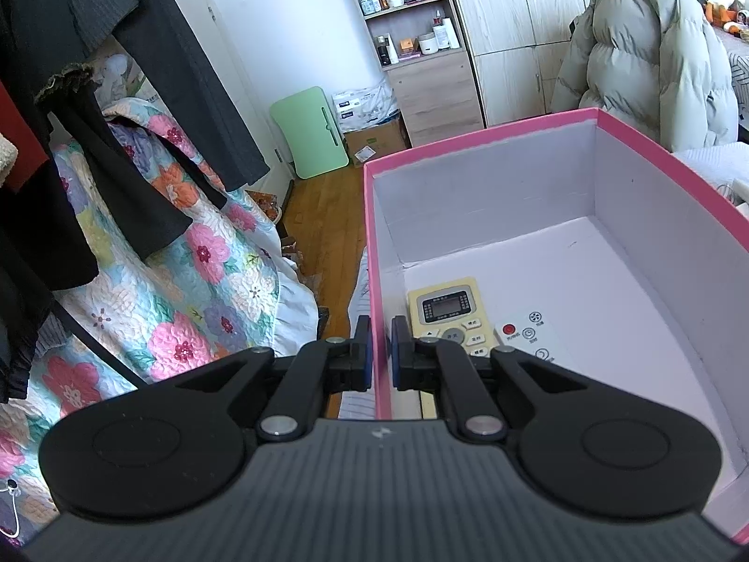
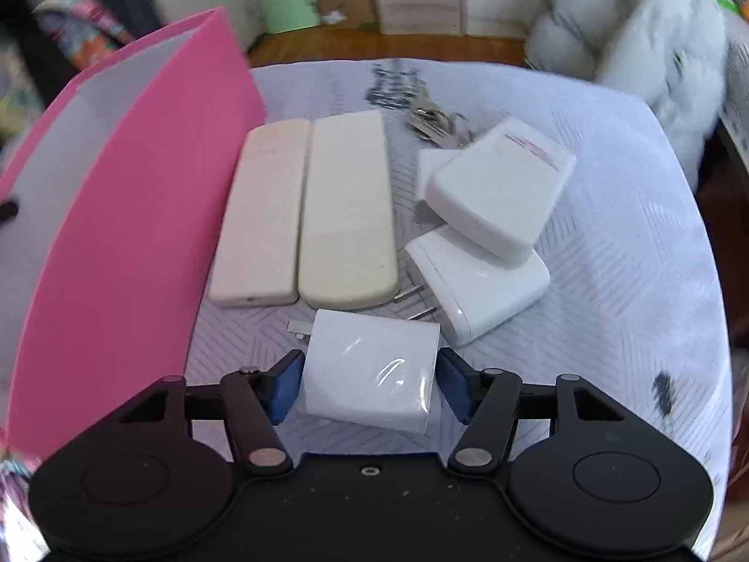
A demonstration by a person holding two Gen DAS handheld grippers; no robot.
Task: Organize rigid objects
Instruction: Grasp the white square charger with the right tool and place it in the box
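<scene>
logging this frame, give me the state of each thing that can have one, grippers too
pink box: open, no lid on, held at its wall
left gripper: shut on the box wall
right gripper: around a white charger, contact unclear
white charger: flat, prongs out
yellowed remote: in box, face up
white remote: in box, face up
two remotes: outside box, face down

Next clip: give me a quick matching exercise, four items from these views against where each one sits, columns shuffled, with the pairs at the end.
Items
1. yellowish remote
2. nearest white charger
3. key bunch
4. pink box

Places
A. between the open pads of the right hand-held gripper
B. wall clamped by the left hand-held gripper
C. on the box floor
D. at the far end of the cloth, beyond the stacked chargers

Pairs: 1-C, 2-A, 3-D, 4-B
</scene>
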